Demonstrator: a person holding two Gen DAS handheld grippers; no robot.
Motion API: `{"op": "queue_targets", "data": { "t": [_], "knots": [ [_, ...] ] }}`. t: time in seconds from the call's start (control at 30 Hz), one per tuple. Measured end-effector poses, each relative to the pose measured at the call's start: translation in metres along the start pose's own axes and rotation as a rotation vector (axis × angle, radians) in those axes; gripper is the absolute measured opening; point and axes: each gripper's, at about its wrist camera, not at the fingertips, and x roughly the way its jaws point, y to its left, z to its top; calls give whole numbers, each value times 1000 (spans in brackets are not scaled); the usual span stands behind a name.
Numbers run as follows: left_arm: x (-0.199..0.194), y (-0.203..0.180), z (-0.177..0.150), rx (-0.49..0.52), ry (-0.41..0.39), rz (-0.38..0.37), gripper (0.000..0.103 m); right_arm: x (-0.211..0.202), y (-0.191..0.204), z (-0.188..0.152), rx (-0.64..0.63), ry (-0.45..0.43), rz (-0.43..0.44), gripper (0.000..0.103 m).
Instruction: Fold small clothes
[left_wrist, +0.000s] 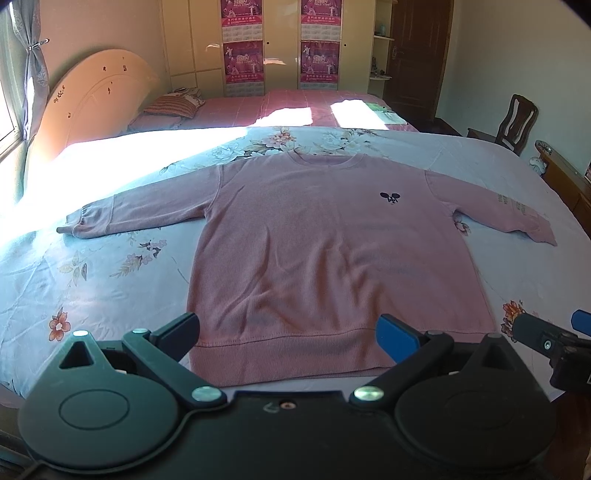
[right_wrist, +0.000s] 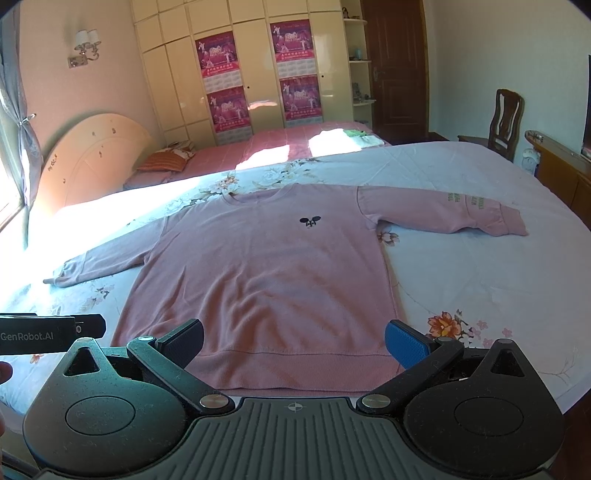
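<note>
Pink sweatshirt (left_wrist: 332, 251) lies flat, front up, on a floral bedsheet (left_wrist: 92, 266) — both sleeves spread out to the sides, hem toward the cameras, neckline away. Small dark logo (left_wrist: 390, 198) on the chest; printed text on one sleeve (right_wrist: 476, 208), too small to read.

Left gripper (left_wrist: 288, 334) hovers over the hem area w/ jaws spread wide, nothing between them; one black finger pad, one blue. It seems just above the fabric, not touching, though the fisheye angle makes that hard to judge. Right gripper (right_wrist: 295, 339) is in the same pose, jaws wide apart & empty, above the hem nearer the sweatshirt's other bottom corner. Each gripper shows at the edge of the other's view.

Strong sunlight washes out the sheet near the far sleeve cuff. Behind: a second bed w/ pink cover (right_wrist: 266, 147), a striped pillow (right_wrist: 162, 160), cream headboard (left_wrist: 92, 99), wardrobe w/ posters (right_wrist: 221, 81), dark door (right_wrist: 397, 66), wooden chair (right_wrist: 504, 118).
</note>
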Motion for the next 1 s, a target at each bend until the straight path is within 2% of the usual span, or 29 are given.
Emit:
{"op": "queue_targets", "data": {
  "t": [0.67,1.0],
  "knots": [
    [6,-2,8,-15,-2,-9,102,3,-5,5,-3,2,-3,103],
    [24,6,20,-48,-4,-6,102,15,-12,8,-29,2,-35,103]
  ]
}}
